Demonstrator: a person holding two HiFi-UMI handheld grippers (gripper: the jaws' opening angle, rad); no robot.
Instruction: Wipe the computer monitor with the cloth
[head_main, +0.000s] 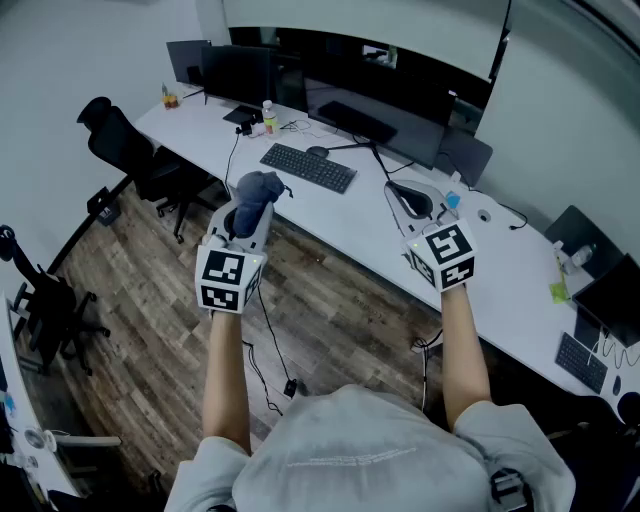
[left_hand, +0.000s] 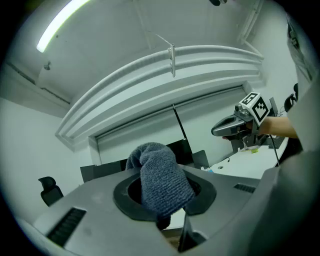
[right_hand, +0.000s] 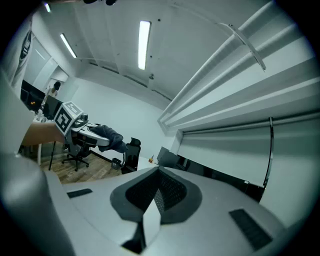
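We've got the left tool (head_main: 248, 210) clenched on the cloth (head_main: 260, 186), up off the floor so it goes straight fwd. Right tool (head_main: 408, 198) is closed, nothing in it, prob spare. Monitor (head_main: 390, 95) sits at 12-1 o'clock, past the desk (head_main: 350, 232) edge and keyboard (head_main: 308, 167). Plenty of open room btwn.

Even cool light, ceiling strips (right_hand: 143, 44) glaring, fisheye-warped edges

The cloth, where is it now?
In the head view the cloth is left of centre, pinched in the left gripper, near the desk edge and keyboard.
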